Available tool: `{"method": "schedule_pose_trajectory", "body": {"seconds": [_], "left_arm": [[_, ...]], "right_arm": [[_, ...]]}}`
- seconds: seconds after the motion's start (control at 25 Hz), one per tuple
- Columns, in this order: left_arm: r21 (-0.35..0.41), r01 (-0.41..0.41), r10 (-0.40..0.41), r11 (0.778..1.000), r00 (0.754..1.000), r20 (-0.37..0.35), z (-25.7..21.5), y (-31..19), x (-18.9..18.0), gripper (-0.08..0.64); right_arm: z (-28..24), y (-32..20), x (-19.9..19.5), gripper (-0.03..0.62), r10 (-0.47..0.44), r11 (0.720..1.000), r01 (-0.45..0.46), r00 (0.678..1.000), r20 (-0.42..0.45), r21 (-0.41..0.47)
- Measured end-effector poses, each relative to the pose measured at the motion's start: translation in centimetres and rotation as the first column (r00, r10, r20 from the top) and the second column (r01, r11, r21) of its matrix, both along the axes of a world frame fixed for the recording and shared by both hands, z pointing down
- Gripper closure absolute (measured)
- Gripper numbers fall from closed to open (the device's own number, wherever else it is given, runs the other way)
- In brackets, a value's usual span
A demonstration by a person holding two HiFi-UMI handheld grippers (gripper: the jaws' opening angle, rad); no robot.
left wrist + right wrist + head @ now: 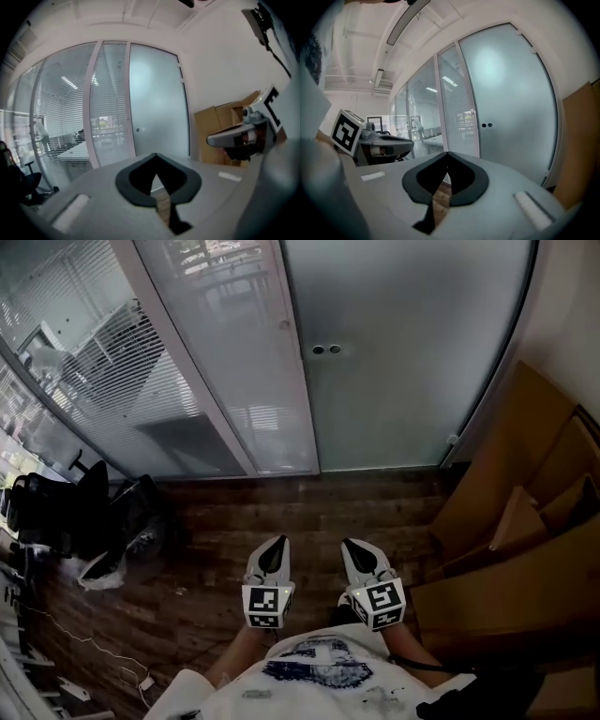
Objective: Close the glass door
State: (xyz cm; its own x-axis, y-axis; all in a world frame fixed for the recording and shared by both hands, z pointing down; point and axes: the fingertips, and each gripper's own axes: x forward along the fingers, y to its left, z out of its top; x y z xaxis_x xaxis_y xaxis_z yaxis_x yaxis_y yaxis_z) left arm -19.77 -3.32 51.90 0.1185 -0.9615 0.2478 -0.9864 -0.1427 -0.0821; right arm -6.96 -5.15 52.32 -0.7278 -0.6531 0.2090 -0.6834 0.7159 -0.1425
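Observation:
The frosted glass door (403, 352) fills the wall ahead, two small round fittings (326, 350) near its left edge. That edge lies along the white frame post (298, 381), and I see no gap there. The door also shows in the left gripper view (157, 98) and the right gripper view (511, 93). My left gripper (275, 542) and right gripper (353, 545) hover side by side over the wooden floor, well short of the door. Both are shut and empty, their tips meeting in their own views, left gripper (154, 154) and right gripper (447, 153).
Folded cardboard boxes (525, 521) lean against the right wall beside the door. A black office chair and bags (66, 512) stand at the left, with white cables (84, 643) on the floor. Glass partitions with blinds (122, 381) run to the left of the door.

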Motion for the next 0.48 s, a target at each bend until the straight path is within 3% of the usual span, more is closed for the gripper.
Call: {"method": "schedule_pose_trajectory", "body": {"seconds": [0.32, 0.48], "left_arm": [[0.02, 0.004, -0.003, 1.0, 1.0, -0.027, 1.6, 11.3, -2.4, 0.558], [-0.011, 0.03, -0.03, 0.999, 0.998, -0.062, 3.5, 16.4, -3.2, 0.558]], "right_arm": [[-0.1, 8.4, 0.4, 0.584, 0.123, 0.992, -0.122, 0.992, -0.036, 0.032], [-0.6, 12.3, 1.9, 0.584, 0.177, 0.984, -0.175, 0.983, -0.056, 0.044]]}}
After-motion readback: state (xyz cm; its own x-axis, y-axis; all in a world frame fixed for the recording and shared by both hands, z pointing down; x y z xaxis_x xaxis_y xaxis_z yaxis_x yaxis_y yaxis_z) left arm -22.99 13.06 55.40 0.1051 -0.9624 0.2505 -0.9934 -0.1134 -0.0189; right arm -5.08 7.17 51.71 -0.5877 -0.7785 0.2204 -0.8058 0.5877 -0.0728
